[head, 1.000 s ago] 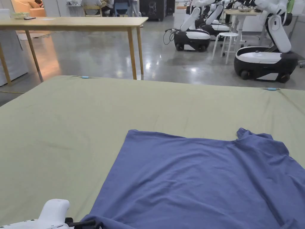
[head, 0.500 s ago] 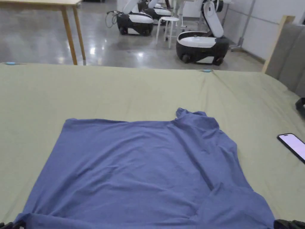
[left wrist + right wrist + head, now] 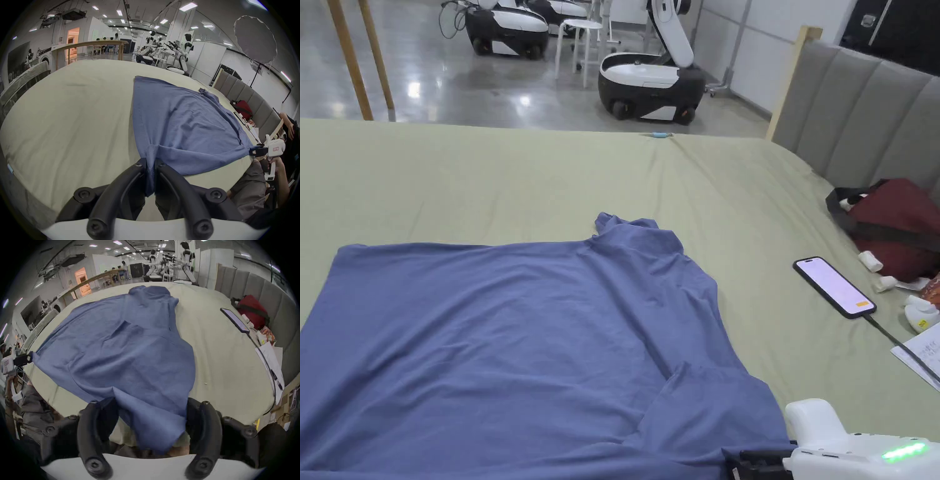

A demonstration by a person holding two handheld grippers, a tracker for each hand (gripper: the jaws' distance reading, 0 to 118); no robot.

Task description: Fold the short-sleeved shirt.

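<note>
The blue short-sleeved shirt [image 3: 519, 350] lies spread on the green bed sheet [image 3: 487, 175], its collar bunched at the far side and a sleeve folded over near me. My left gripper [image 3: 150, 162] is shut on a bunched near corner of the shirt [image 3: 186, 123]; it is seen from the right gripper view at the left [image 3: 24, 359]. My right gripper [image 3: 149, 404] stands open at the shirt's other near corner, jaws wide apart with loose blue cloth [image 3: 129, 345] lying between them. Its white body and black jaws [image 3: 759, 465] sit at the bottom right of the head view.
A phone [image 3: 834, 286] with a cable lies on the sheet right of the shirt. Beyond it are a red bag [image 3: 894, 225], small white items and papers [image 3: 919, 356] against the grey padded headboard [image 3: 862, 112]. White robots [image 3: 644, 75] stand on the floor past the bed.
The head camera has swung right, so the left gripper has left its picture and the right gripper has come in at the bottom right. The shirt lies as before.
</note>
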